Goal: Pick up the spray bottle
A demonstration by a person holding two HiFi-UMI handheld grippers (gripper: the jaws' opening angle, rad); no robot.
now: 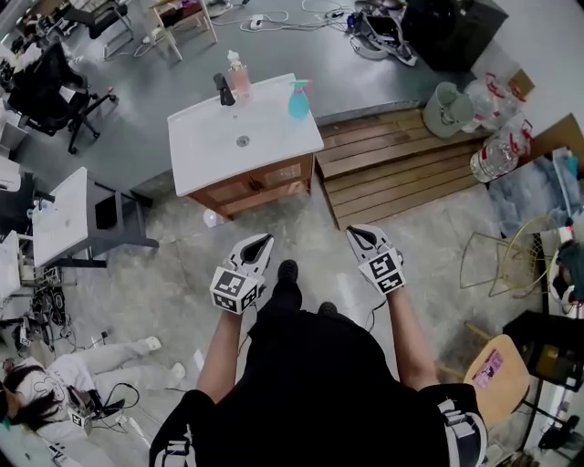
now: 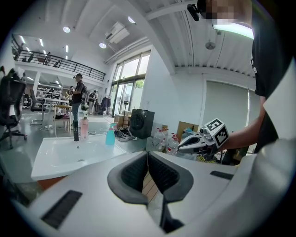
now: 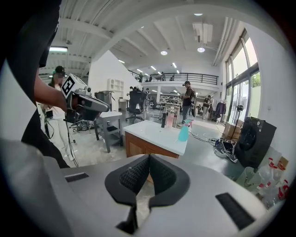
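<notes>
Ahead: teal spray bottle [image 1: 298, 100] on glossy white basin [image 1: 266, 137].

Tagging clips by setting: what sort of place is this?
Likely an open-plan lab or workshop, not a bathroom: the sink cabinet stands alone on a bare floor near office chairs, loose cables trail behind it, and a railed mezzanine overlooks the hall.

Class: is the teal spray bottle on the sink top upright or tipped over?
Upright. The spray bottle stands on its base near the sink top's edge, nozzle uppermost.
</notes>
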